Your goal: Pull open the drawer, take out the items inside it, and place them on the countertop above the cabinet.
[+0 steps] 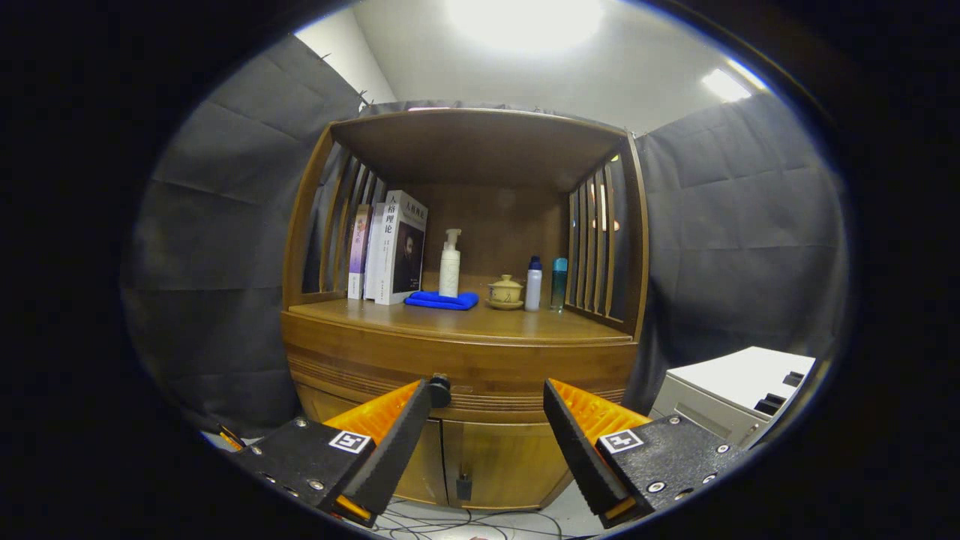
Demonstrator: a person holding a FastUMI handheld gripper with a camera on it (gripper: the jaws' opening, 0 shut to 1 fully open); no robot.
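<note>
gripper (487, 397) jaws apart | drawer (461, 367) closed ahead | knob (439, 391) by left jaw

Light: we see two bright ceiling lamps (525, 19) glaring white.
Shade: we find the cabinet (461, 352) shelf dim underneath.
Edges: we see everything bend round.
Sharpness: mostly clear.

The gripper (487, 397) had 2 wedge-shaped fingers (394, 442), each with a matte black textured pad on its inner face and a ribbed orange body behind it. Each finger sat on a black block fastened with silver screws (656, 487). Each block carried 1 white square tag printed with a black pattern (350, 442). The jaws stood apart.
</note>
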